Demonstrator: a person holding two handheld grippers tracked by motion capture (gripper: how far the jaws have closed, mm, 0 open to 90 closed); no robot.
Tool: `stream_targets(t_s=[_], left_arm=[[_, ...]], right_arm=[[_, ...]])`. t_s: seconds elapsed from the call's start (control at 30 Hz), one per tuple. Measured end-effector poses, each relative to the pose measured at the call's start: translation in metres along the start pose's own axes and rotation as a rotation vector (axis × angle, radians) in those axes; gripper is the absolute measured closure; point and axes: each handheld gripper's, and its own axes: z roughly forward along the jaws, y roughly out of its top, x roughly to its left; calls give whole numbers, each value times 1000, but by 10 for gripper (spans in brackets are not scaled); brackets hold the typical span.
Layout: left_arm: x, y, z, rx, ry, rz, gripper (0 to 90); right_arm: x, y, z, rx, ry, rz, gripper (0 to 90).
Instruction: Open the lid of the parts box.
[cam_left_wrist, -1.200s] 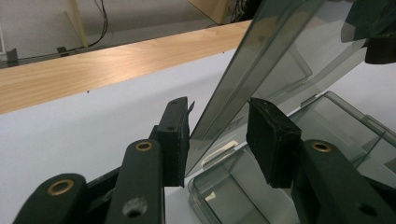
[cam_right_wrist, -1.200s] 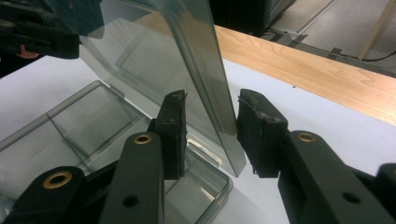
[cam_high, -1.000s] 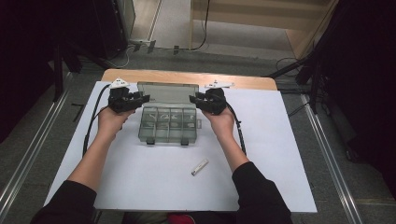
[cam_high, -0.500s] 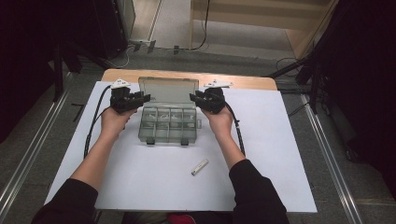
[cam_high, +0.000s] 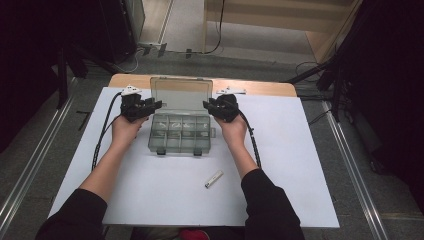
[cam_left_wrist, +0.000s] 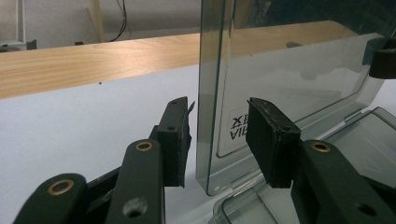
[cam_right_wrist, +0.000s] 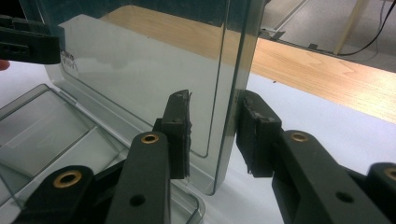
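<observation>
My left gripper (cam_left_wrist: 219, 140) and right gripper (cam_right_wrist: 212, 135) both stand open, each straddling a side edge of the upright lid (cam_high: 181, 93) without pinching it. I should move both together, evenly, so the clear box (cam_high: 180, 134) below stays flat and the hinge isn't twisted.

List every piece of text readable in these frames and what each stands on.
"XI" above "AIR", cut off by a jaw and seen from behind: a white label on the clear box's lid, left gripper view.
Faint embossed word ending "on" near the lid's corner, right gripper view: too blurred to read whole.
Small white stick on the table: any marking is too small to read.
</observation>
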Motion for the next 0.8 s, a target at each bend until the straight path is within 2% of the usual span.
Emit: stream_targets(t_s=[0.47, 0.8], left_arm=[[-2, -5, 11, 7, 30, 16, 581], [-2, -8, 16, 7, 35, 0, 557]], right_arm=[[-4, -5, 10, -18, -14, 28, 658], [-4, -9, 15, 0, -27, 40, 624]])
